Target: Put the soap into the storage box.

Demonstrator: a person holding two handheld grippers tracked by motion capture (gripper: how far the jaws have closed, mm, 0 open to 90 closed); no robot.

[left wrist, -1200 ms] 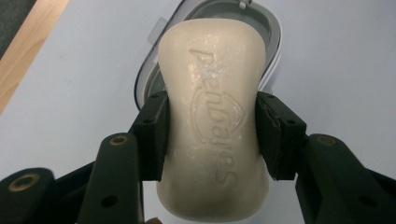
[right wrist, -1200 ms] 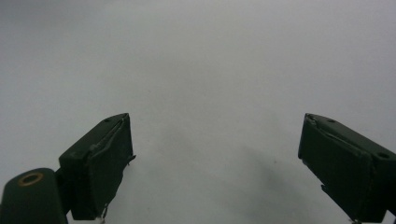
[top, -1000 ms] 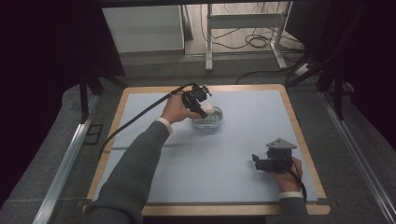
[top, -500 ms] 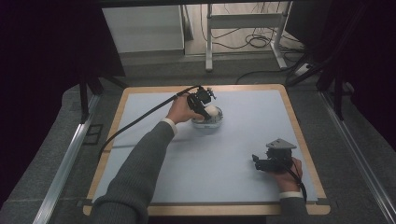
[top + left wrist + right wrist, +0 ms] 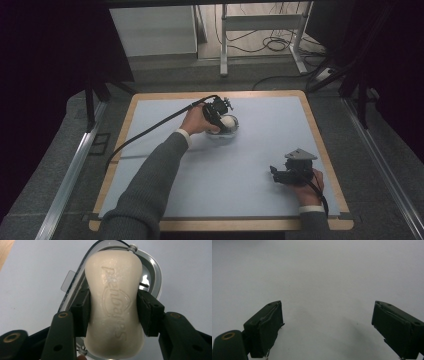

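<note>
A cream soap bar (image 5: 115, 302) with raised lettering lies lengthwise between the pads of my left gripper (image 5: 113, 312). The jaws have just been opening a little, and both pads still touch the bar's sides. Right beneath it is a clear, metal-rimmed soap dish (image 5: 152, 272). In the high view the left gripper (image 5: 220, 117) holds the soap bar (image 5: 228, 121) over the dish (image 5: 225, 135), just behind the mat's middle. My right gripper (image 5: 274, 172) rests near the front right; its jaws (image 5: 327, 327) stand wide open over bare mat.
A pale blue mat (image 5: 270, 125) covers the wooden-edged table (image 5: 125, 145). The left gripper's cable (image 5: 150, 130) trails across the mat to the left edge. Behind the table are a white panel (image 5: 155, 30) and metal frame legs (image 5: 225, 40) with loose cables on the floor.
The left hand has sunk slightly and drifted right, bringing the soap down onto the dish. The right hand has stayed where it was.
</note>
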